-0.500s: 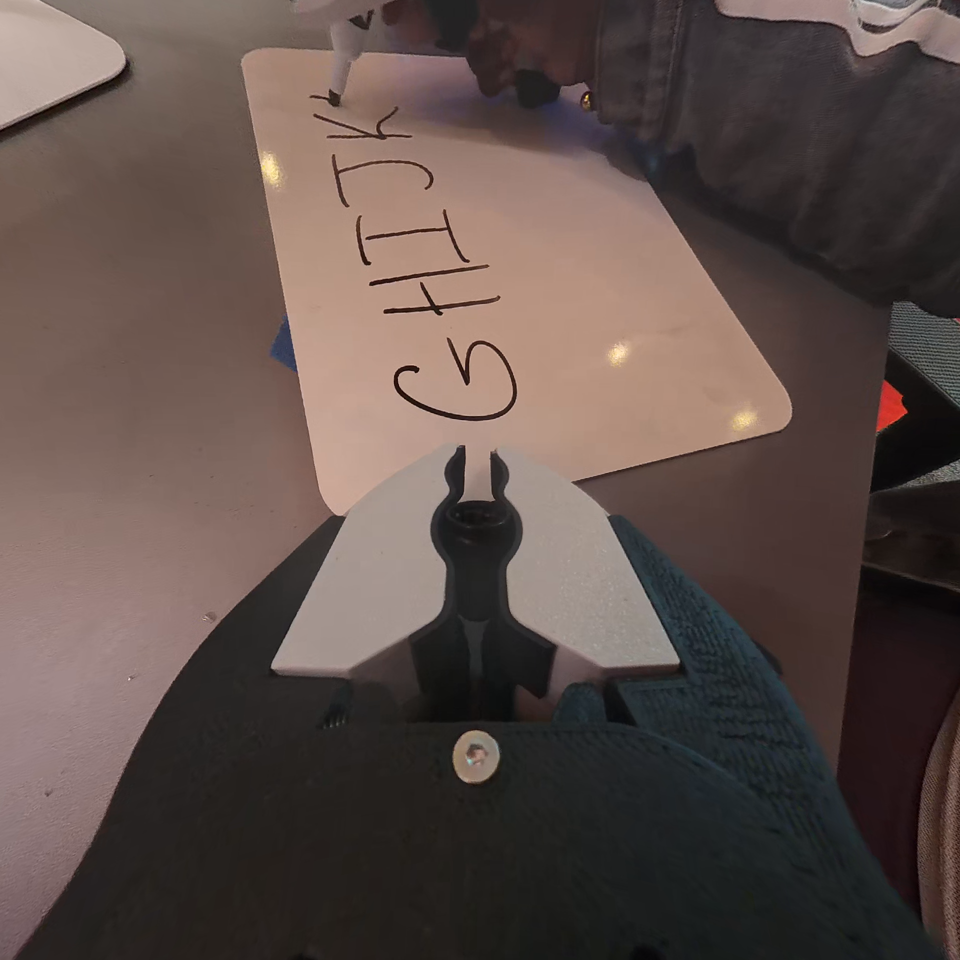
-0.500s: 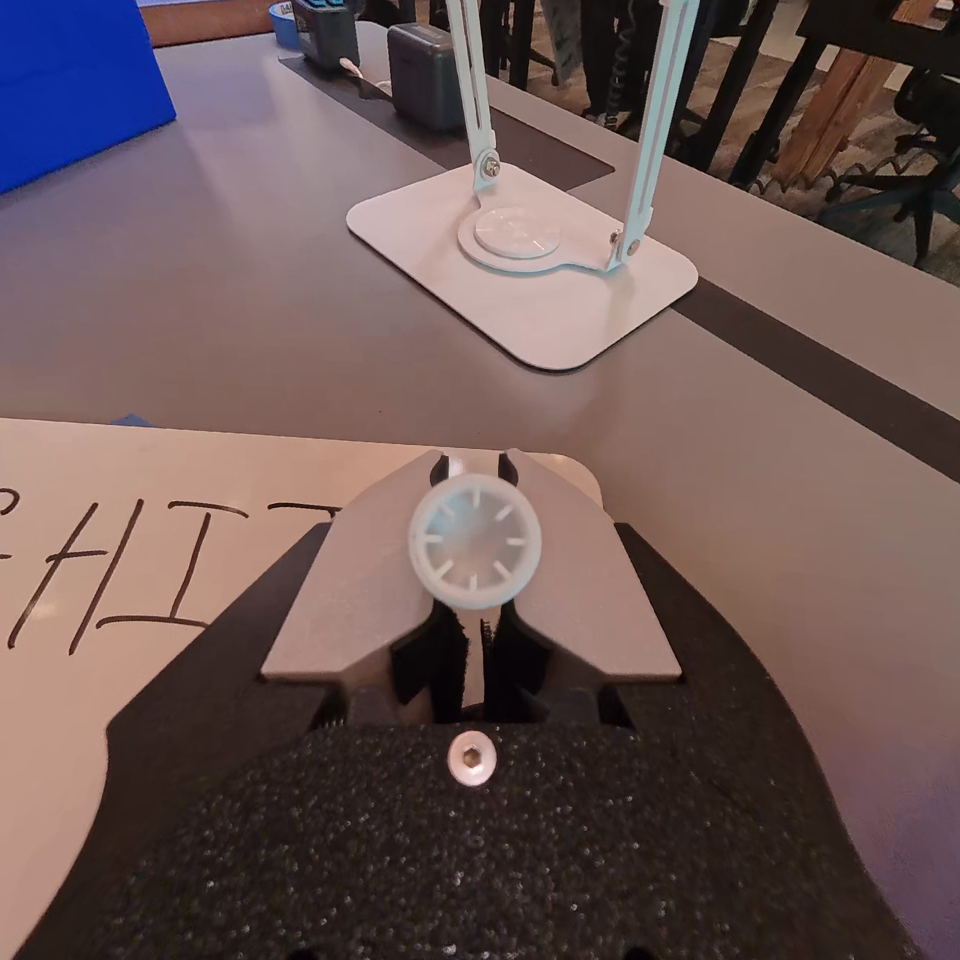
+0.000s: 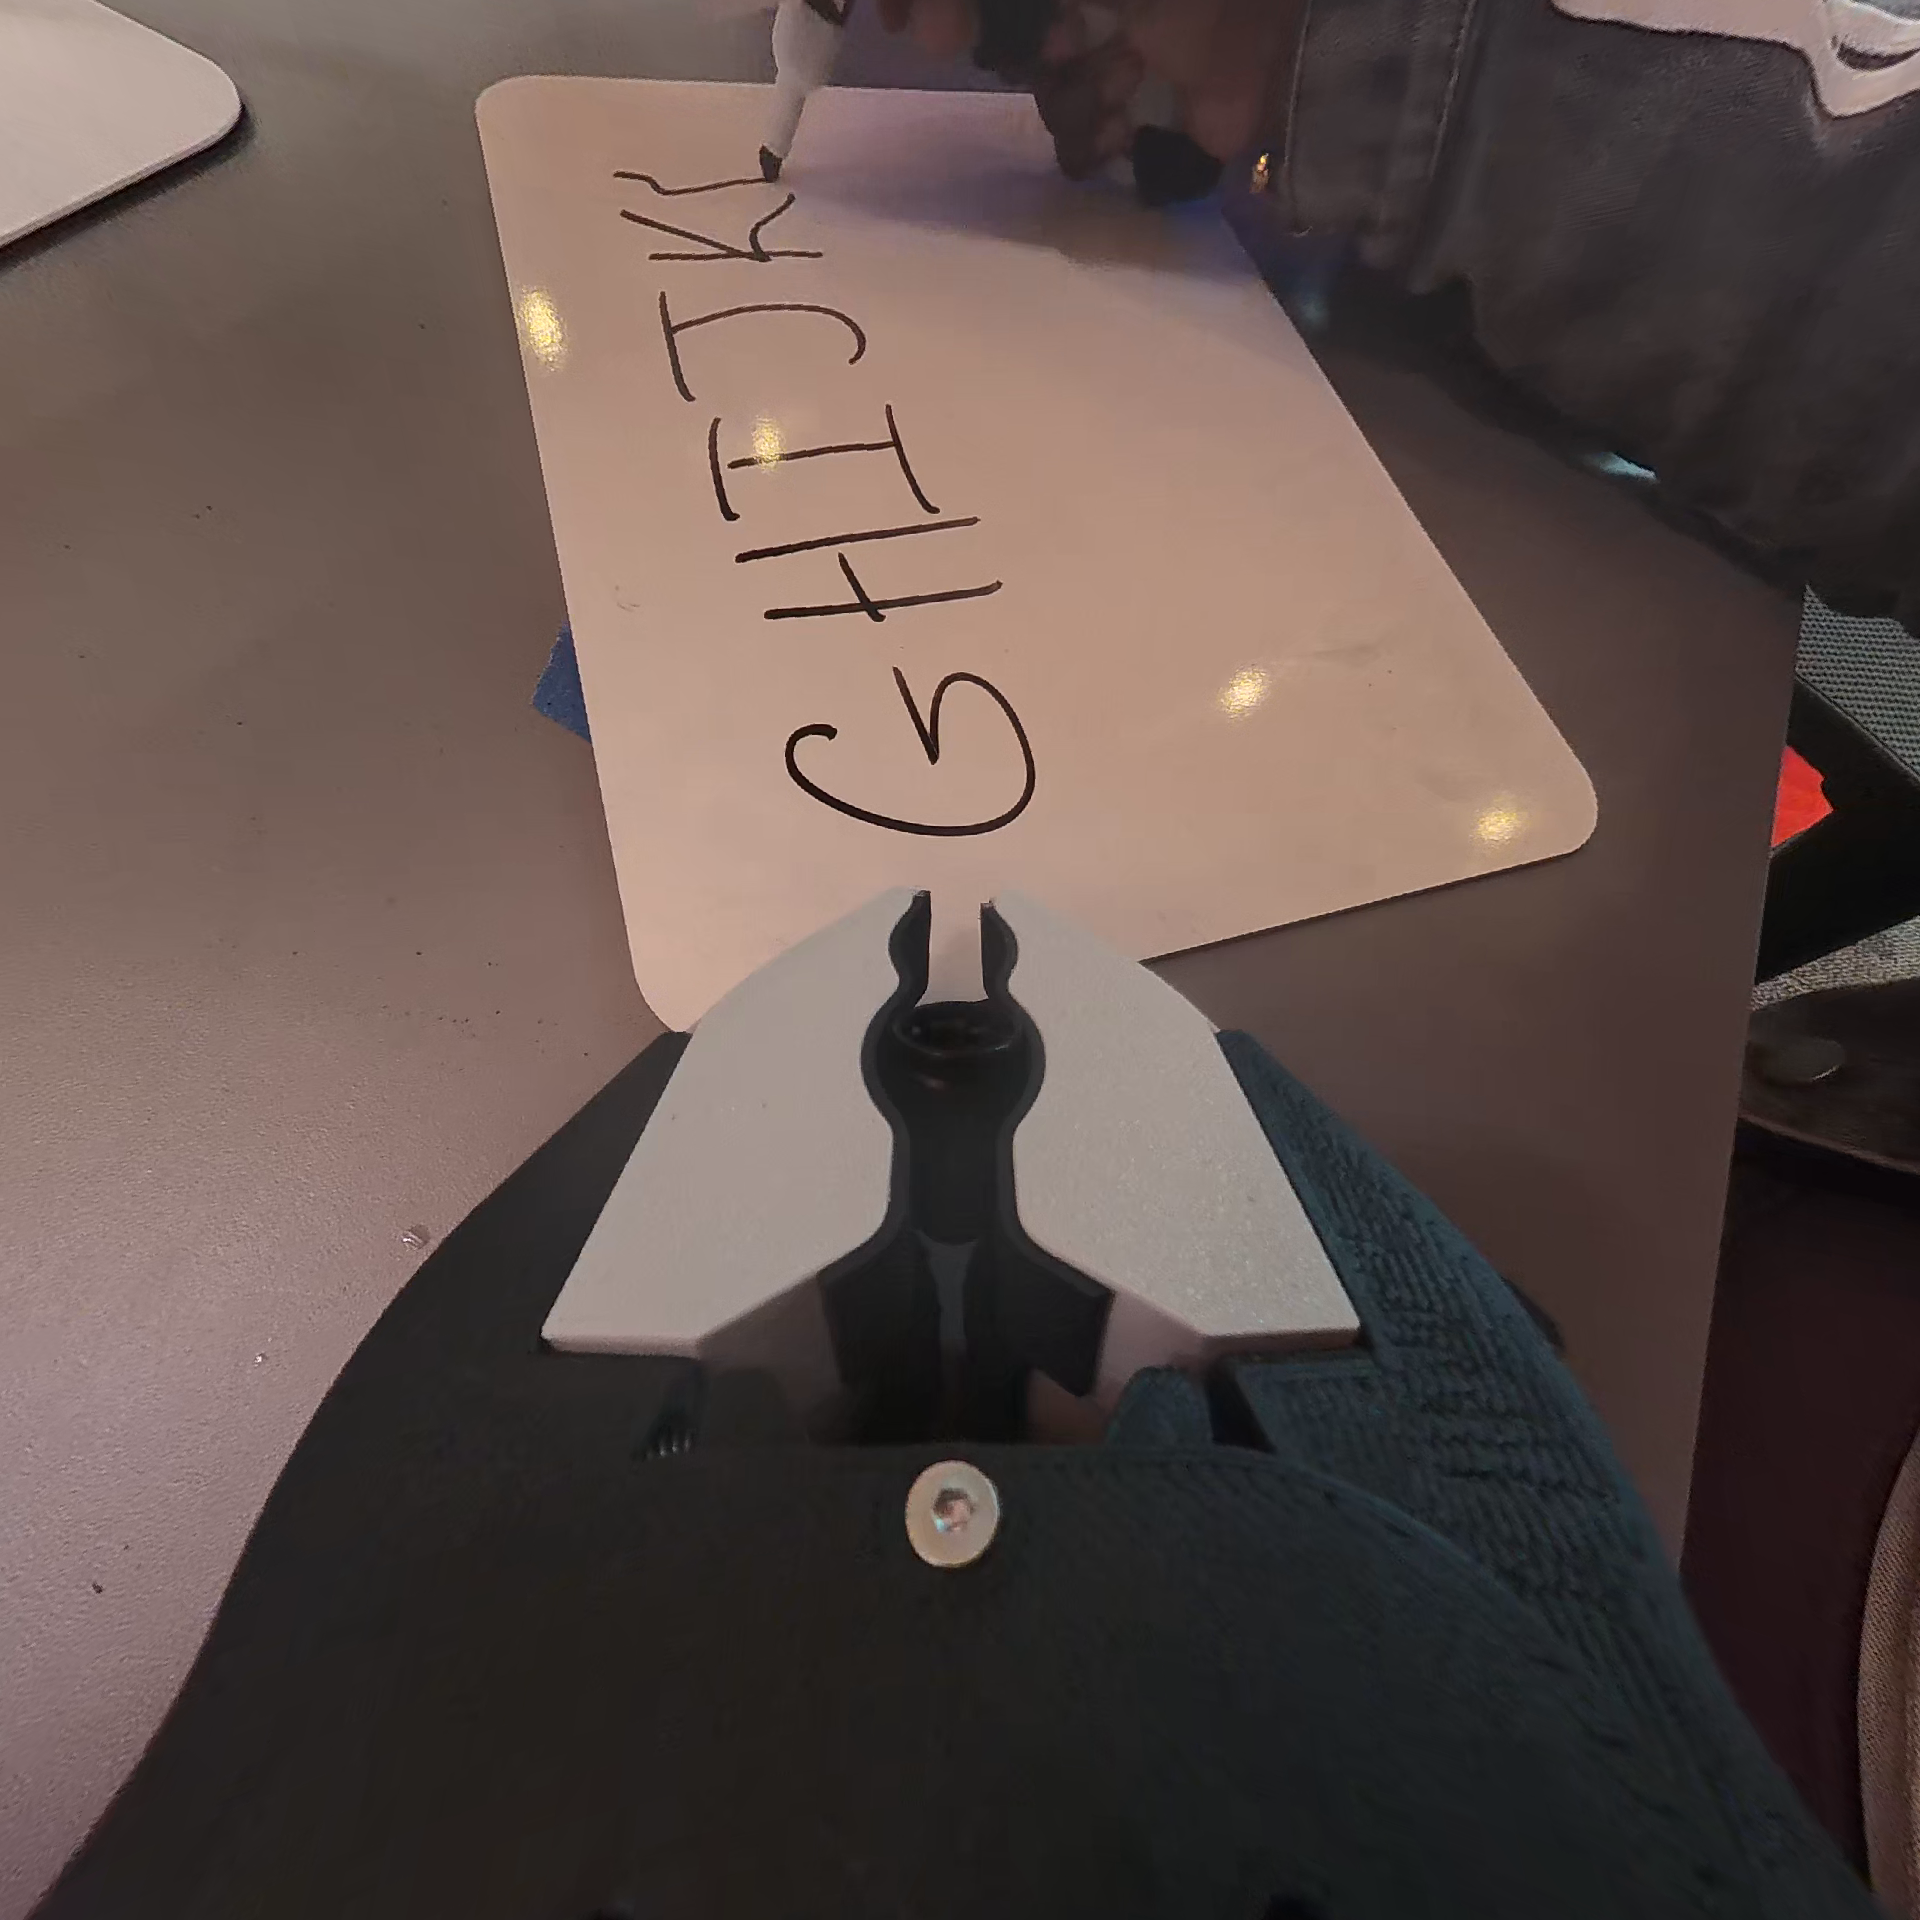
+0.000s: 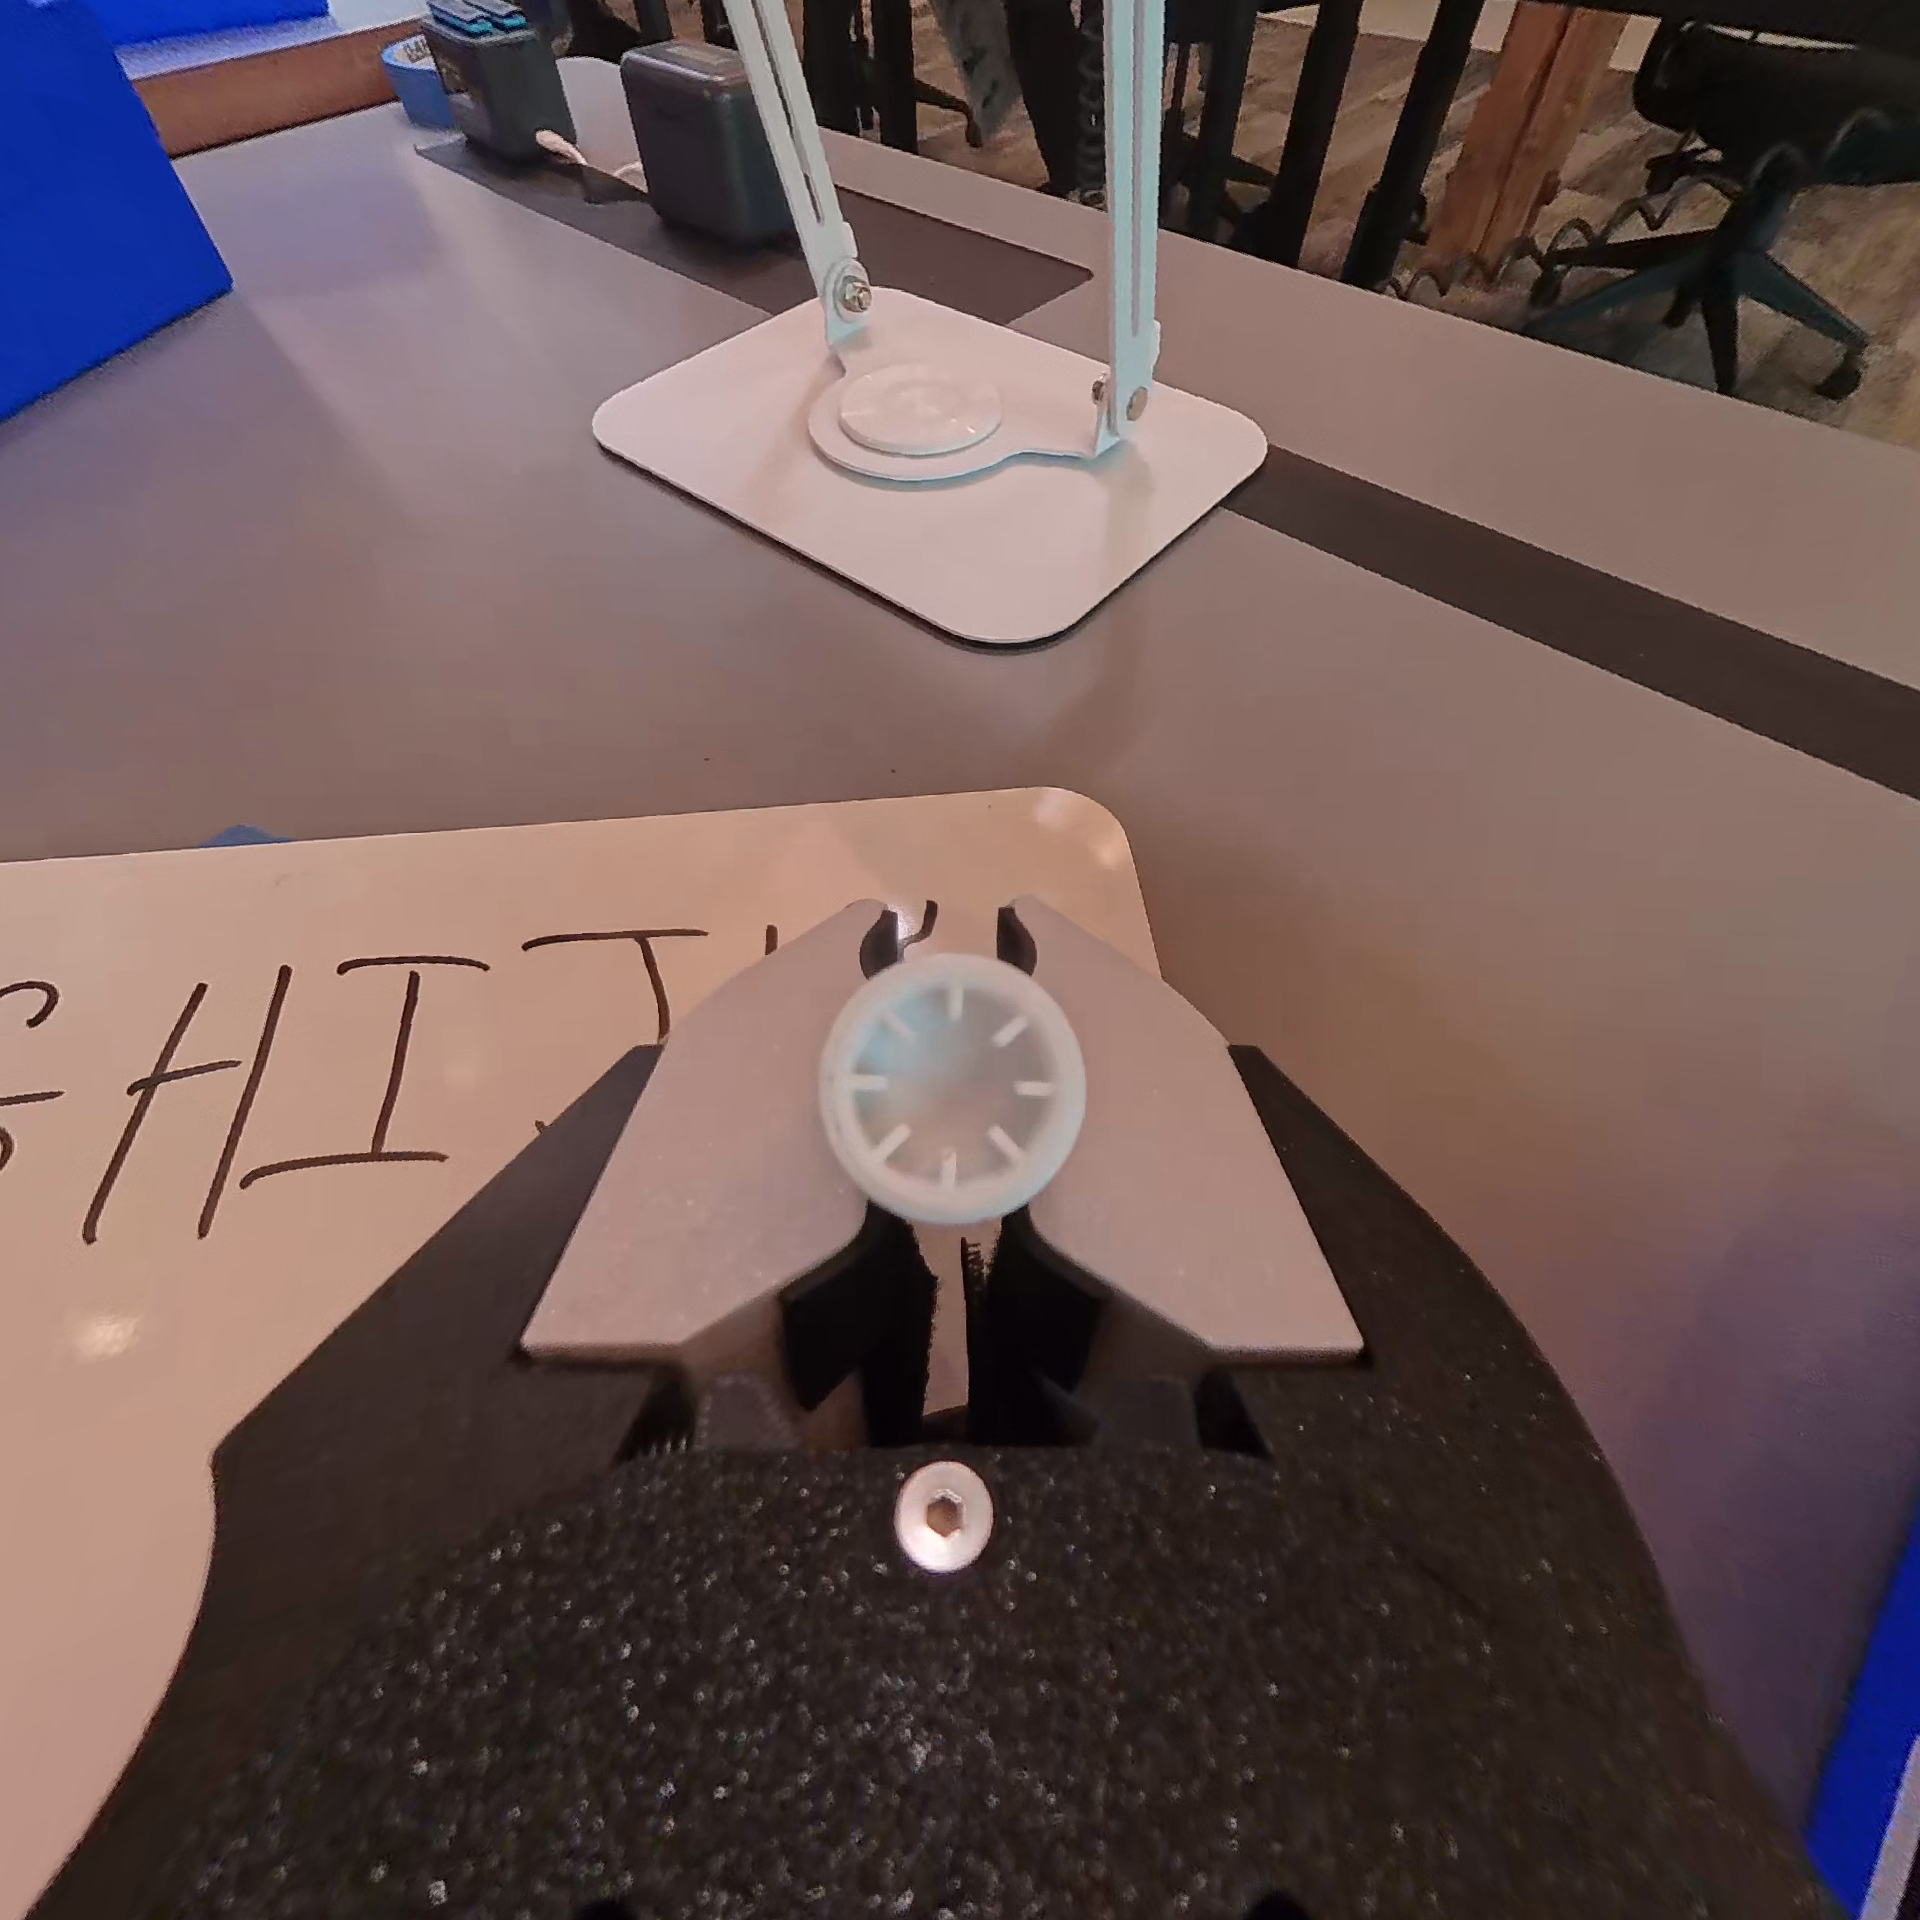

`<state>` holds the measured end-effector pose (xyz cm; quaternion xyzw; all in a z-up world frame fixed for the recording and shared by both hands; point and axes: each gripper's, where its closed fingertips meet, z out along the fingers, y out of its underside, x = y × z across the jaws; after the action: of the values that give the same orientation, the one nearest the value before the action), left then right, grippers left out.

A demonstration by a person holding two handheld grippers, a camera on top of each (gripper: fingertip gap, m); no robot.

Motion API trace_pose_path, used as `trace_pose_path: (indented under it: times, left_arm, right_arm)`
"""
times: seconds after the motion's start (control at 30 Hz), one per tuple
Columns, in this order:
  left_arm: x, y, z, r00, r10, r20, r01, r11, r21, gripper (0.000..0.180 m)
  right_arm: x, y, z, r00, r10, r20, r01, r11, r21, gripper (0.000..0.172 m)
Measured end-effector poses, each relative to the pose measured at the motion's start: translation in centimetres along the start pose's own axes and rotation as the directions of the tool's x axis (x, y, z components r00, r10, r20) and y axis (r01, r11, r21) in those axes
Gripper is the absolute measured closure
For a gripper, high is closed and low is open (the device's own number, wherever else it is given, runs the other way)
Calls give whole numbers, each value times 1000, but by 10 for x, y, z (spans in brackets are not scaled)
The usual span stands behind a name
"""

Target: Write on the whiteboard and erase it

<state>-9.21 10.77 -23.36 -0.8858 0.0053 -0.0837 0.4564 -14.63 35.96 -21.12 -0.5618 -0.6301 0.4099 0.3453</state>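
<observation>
**Q:** What does the right gripper (image 4: 940, 925) have in its grasp?

**A:** A white marker (image 4: 951, 1086), clamped between both fingers, with its round ribbed butt end facing back at the camera. The left wrist view shows the marker's black tip (image 3: 771, 164) touching the whiteboard (image 4: 312, 904) at the end of a row of black handwritten letters.

**Q:** Where is the whiteboard?

**A:** It lies flat on the grey table (image 4: 416, 623), directly under the right gripper's fingers and running off to its left. A scrap of blue tape (image 3: 561, 681) peeks from under the board's far edge.

**Q:** And the left gripper (image 3: 951, 909)?

**A:** Its fingertips stand a narrow slit apart. A black, hollow cap (image 3: 951, 1039) sits just behind them in the round notch between the fingers. The gripper hangs over the near short edge of the board, with the writing running away ahead of it.

**Q:** What lies beyond?

**A:** A white stand base (image 4: 987, 540) rests on the table well ahead of the right gripper, with a blue box (image 4: 83, 208) far to its left. A person's grey sleeve (image 3: 1610, 260) lies along the board's right side, ahead of the left gripper.
</observation>
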Motion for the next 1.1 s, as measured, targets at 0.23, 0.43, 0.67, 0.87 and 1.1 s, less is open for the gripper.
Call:
trace_pose_path:
  times: [0.23, 0.43, 0.67, 0.87, 1.1]
  left_arm:
    - [0, 0, 0, 1000, -2, -1, 2, 1000, 2, 171]
    - [3, -9, -7, 999, -15, -40, 18, 997, 76, 171]
    - [11, -32, -26, 995, 44, -88, -17, 958, 285, 171]
    - [12, -31, -25, 995, 76, -60, -56, 957, 285, 171]
    - [16, -26, -21, 989, 139, -41, -125, 962, 241, 171]
  right_arm:
    - [33, 0, -3, 988, 68, -136, -66, 998, 17, 153]
    - [-23, -52, -26, 978, 186, 92, -205, 932, 297, 153]
    - [-212, -87, -48, 672, 206, 712, -483, 850, 209, 153]
    - [-282, -78, -34, 627, 153, 764, -377, 918, 126, 153]
    - [-304, -64, -22, 680, 92, 727, -237, 966, 100, 153]
